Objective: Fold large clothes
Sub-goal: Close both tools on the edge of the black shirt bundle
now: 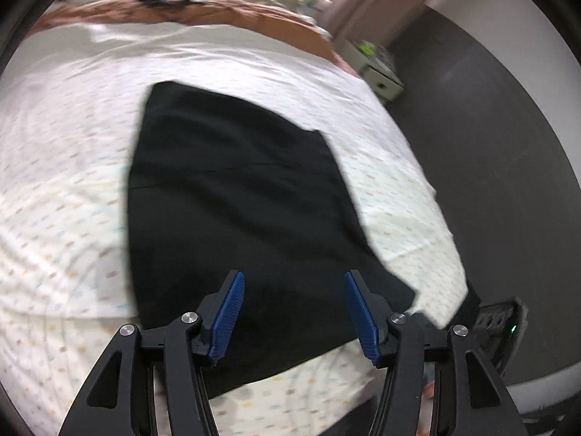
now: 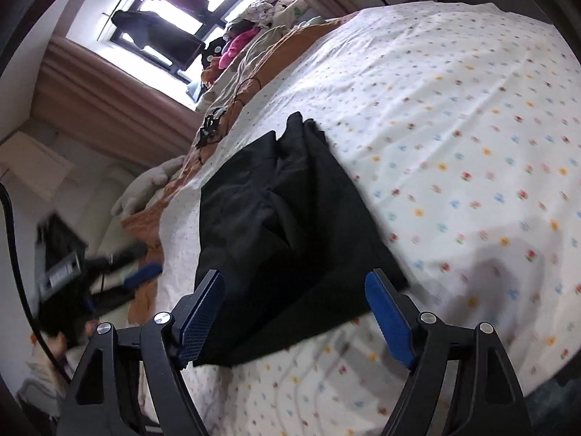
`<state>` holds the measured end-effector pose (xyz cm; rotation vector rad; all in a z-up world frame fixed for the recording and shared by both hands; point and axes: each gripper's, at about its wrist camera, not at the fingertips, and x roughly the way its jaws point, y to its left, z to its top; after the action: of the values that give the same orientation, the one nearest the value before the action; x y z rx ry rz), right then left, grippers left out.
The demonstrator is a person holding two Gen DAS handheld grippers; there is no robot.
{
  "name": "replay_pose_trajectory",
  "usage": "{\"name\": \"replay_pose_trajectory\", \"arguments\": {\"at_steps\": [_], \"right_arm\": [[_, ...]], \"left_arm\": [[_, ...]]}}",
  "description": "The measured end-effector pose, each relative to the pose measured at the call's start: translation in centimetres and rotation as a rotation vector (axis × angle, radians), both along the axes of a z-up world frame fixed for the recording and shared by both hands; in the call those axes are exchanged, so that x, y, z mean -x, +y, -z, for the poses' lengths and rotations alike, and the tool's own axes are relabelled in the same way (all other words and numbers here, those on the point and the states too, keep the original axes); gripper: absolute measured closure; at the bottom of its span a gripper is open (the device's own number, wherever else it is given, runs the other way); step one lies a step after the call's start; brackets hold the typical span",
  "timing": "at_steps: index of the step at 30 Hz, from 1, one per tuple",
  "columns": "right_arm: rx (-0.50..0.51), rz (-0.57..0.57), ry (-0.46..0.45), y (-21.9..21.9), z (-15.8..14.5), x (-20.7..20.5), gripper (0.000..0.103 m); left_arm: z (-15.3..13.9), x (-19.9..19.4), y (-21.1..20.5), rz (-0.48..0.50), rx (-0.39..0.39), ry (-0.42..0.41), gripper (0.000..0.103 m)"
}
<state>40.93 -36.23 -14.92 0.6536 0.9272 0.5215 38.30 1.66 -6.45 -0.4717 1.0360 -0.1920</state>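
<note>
Between our left fingers: our left gripper [image 1: 292,314] stands wide apart and empty, its blue pads [image 1: 227,318] hanging over the near end of the black garment [image 1: 236,196].
Right gripper: our right gripper [image 2: 296,318] is likewise spread wide with nothing in it, poised above the garment's near edge, a little right of the left one as far as we can judge.
Other gripper seen: in the right wrist view we catch a blurred blue-padded tool at the far left, off the bed's side; we take it for our left gripper but cannot be sure.
Garment: the black garment lies on the bed sheet [image 1: 65,167], roughly in the middle of it, running from near us to far. It looks already folded into a long, narrow shape with doubled layers, and its far end is bunched in the right wrist view.
Surroundings: an orange blanket [image 1: 120,14] and heaped clothes lie at the far end of the bed; a small cabinet [image 1: 379,72] stands beyond the right side.
Progress: we judge the lengthwise folding done, neither gripper yet gripping. What seems left is to take the near edge and bring it over toward the far end, then tidy the bunched part.
</note>
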Motion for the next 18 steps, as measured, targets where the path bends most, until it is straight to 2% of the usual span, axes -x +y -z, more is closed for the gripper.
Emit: {"name": "replay_pose_trajectory", "arguments": {"at_steps": [3, 6, 9, 10, 12, 13, 16, 18], "right_arm": [[0.034, 0.01, 0.018, 0.9, 0.0, -1.3, 0.024], [0.052, 0.001, 0.038, 1.6, 0.3, -2.5, 0.036], [0.057, -0.007, 0.064, 2.1, 0.6, -3.3, 0.061], [0.054, -0.012, 0.066, 2.2, 0.6, -3.4, 0.074], [0.059, -0.012, 0.05, 2.3, 0.6, -3.2, 0.08], [0.061, -0.011, 0.036, 2.2, 0.4, -3.0, 0.087], [0.072, -0.008, 0.018, 1.9, 0.5, -2.5, 0.091], [0.071, 0.0, 0.024, 1.4, 0.8, -2.2, 0.092]], "left_arm": [[1.3, 1.7, 2.6, -0.061, -0.014, 0.021, 0.044], [3.2, 3.1, 4.5, -0.101, -0.017, 0.047, 0.044], [4.9, 4.0, 5.3, -0.133, -0.008, 0.071, 0.044], [5.5, 4.3, 5.4, -0.141, -0.005, 0.079, 0.044], [6.8, 4.8, 5.4, -0.147, -0.007, 0.098, 0.044], [7.5, 4.9, 5.1, -0.144, -0.003, 0.113, 0.044], [8.9, 5.5, 4.3, -0.126, 0.022, 0.136, 0.044], [9.0, 5.6, 3.7, -0.115, 0.034, 0.122, 0.044]]}}
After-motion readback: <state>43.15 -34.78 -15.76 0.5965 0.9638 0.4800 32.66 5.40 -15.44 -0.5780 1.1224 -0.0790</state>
